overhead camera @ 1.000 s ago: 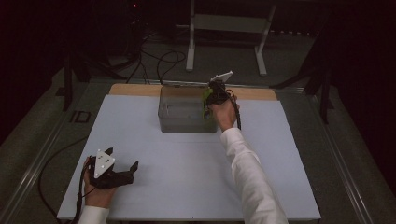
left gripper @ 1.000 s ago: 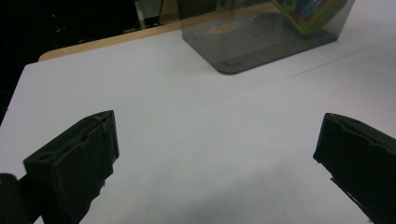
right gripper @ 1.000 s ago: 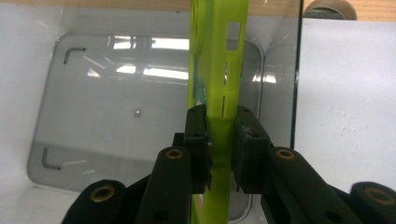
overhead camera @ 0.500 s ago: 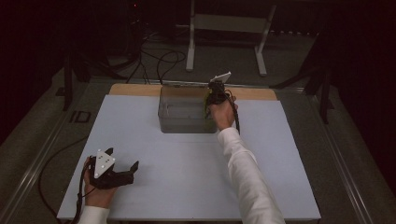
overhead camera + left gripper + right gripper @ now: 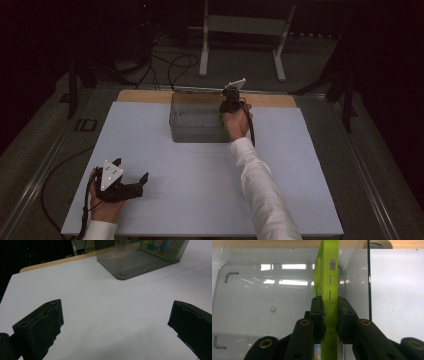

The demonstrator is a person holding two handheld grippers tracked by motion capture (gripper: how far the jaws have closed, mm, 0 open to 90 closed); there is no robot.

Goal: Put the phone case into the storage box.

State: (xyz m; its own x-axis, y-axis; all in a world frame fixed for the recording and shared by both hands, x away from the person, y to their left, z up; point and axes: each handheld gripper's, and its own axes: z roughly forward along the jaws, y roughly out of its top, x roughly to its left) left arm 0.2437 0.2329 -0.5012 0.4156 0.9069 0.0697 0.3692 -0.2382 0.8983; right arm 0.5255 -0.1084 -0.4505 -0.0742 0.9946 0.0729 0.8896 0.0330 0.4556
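Clamped on the edge of a lime-green, flat plastic case [image 5: 327, 277], the right gripper [image 5: 329, 315] held it upright over the clear smoked-plastic box [image 5: 196, 117] near the far edge of the white table surface [image 5: 200, 175]. The case hung inside the box's right-hand wall, seemingly just clear of it. A good placement probably needed a straight, slow descent that kept the case vertical and released it only once it rested. Near the front left corner, the left gripper [image 5: 125, 187] rested with jaws spread wide and empty.
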